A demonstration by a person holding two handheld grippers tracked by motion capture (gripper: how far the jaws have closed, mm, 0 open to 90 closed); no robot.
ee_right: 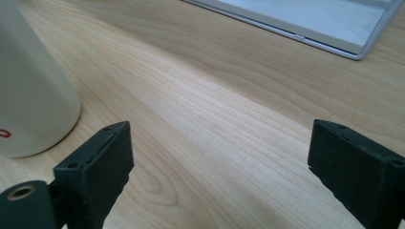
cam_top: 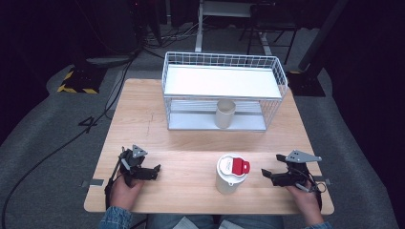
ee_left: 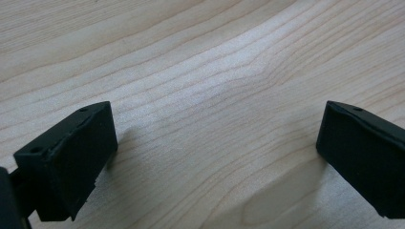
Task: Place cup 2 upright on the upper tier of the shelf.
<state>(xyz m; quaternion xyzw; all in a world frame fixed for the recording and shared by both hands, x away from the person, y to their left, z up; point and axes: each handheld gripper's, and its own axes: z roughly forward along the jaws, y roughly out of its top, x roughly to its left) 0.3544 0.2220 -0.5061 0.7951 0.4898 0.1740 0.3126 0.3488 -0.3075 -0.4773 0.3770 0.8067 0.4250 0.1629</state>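
Right gripper (cam_top: 268,174): jaws wide apart, empty, level. The upright white tumbler with red-tabbed lid (cam_top: 230,172) stands just beside it, toward the left gripper (cam_top: 154,171), also open, empty, farther off. Beyond: white wire rack (cam_top: 224,90).

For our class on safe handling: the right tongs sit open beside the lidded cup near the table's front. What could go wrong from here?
1. The cup is tall and stands free; a sideways nudge from the open right tongs might tip it.
2. It stands near the table's front edge, so a tipped cup could roll off.
3. The rack's lower shelf already holds a second cup; putting this one there could knock that one.
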